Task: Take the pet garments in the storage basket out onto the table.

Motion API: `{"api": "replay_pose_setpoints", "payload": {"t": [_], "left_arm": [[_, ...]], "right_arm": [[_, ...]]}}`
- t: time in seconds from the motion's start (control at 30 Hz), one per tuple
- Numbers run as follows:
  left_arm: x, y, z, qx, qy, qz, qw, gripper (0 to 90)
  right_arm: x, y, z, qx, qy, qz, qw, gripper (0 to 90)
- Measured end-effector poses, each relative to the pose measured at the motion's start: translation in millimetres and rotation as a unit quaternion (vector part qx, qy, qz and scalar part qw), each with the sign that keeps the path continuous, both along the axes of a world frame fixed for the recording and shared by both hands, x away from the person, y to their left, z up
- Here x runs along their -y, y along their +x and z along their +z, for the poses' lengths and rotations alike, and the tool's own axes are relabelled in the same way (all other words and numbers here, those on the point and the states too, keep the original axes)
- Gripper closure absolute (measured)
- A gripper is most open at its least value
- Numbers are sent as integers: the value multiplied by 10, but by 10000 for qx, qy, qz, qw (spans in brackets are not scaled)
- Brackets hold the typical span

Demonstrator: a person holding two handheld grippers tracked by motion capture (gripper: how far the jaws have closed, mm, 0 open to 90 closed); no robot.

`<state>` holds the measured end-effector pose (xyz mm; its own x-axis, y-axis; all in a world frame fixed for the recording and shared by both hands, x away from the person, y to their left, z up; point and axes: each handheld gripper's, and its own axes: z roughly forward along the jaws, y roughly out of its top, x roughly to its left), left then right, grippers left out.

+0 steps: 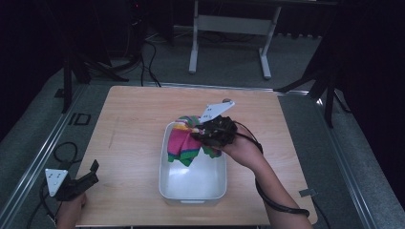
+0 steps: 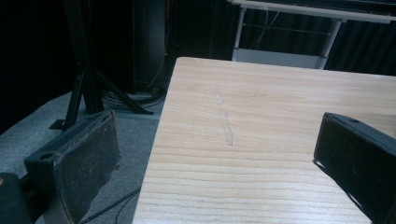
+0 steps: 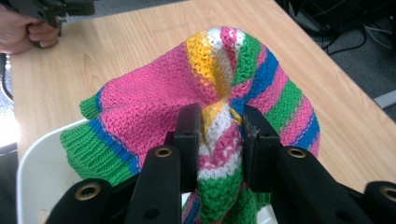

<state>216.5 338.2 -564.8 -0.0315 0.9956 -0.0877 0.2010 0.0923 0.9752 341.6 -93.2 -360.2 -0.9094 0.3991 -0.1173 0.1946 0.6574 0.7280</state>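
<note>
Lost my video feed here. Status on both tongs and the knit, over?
Right tongs shut on striped knit cloth, held over white bin. Left tongs open, idle at table's near-left edge. Nothing in the way.

The room is dim, and the edges of the high view go almost black. The bench (image 1: 143,119) is the brightest part, lit softly from above. Shadows are faint. The high view looks a bit fuzzy. The right gripper view is brighter and sharp, with a white glare at its left edge.
</note>
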Motion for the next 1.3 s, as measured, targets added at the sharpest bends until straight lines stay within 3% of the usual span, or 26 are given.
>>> {"api": "replay_pose_setpoints", "payload": {"t": [0.27,0.53,0.9,0.93,1.07,1.17,1.3], "left_arm": [[2,0,0,-2,8,1,10000,9],[6,1,0,-13,42,1,10000,9],[8,3,0,-23,46,13,10000,9],[11,5,-1,-30,32,23,10000,9],[10,2,0,-31,62,24,10000,9],[8,7,0,-41,50,23,10000,9],[8,6,0,-58,72,21,10000,9]], "right_arm": [[213,15,217,235,174,-206,9994,707],[584,60,287,359,279,-599,9972,706],[1104,126,201,331,233,-1145,9926,706],[1235,144,169,330,255,-1318,9904,706],[1391,159,132,312,254,-1478,9882,706],[1604,161,88,279,316,-1697,9846,706],[1722,162,39,269,345,-1843,9819,705]]}}
